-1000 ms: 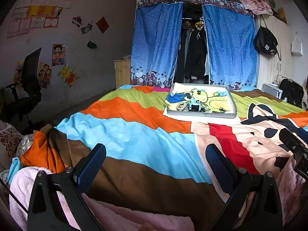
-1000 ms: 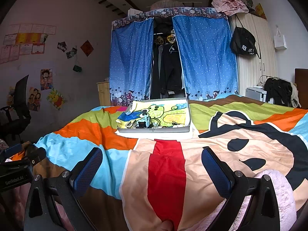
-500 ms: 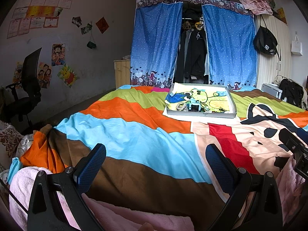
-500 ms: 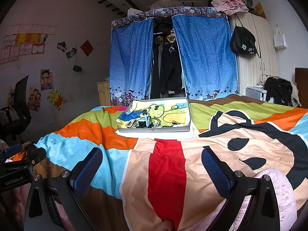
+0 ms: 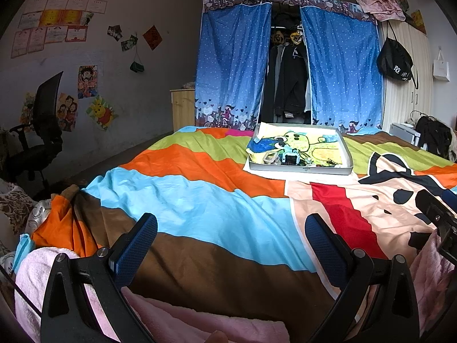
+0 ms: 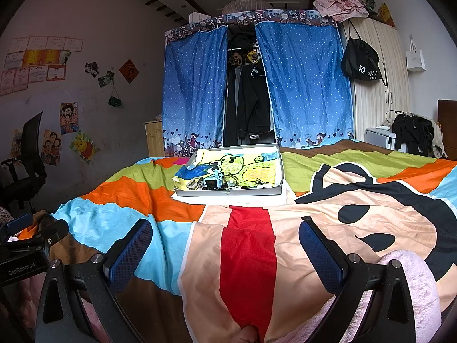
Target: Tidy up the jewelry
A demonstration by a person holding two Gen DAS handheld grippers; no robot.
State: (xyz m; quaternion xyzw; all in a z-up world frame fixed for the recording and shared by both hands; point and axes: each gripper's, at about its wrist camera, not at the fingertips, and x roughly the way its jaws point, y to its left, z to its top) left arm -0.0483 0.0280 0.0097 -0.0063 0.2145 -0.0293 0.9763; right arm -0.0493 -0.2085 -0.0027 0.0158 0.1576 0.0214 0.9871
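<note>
A shallow grey tray [image 5: 298, 169] lined with a yellow cartoon sheet lies far ahead on the bed; it also shows in the right wrist view [image 6: 228, 192]. Small jewelry pieces and a little blue box [image 5: 290, 157] lie along its near edge, also seen in the right wrist view [image 6: 217, 181]. My left gripper [image 5: 231, 245] is open and empty, low over the near end of the bed, far from the tray. My right gripper [image 6: 225, 248] is open and empty, also far from the tray. Each gripper shows at the edge of the other's view.
A striped cartoon bedspread [image 5: 200, 200] covers the bed. A pink fluffy cloth [image 6: 405, 280] lies under the grippers. A black office chair [image 5: 42, 131] stands at the left wall. Blue curtains [image 5: 234, 68] and a wardrobe [image 6: 380, 91] stand beyond the bed.
</note>
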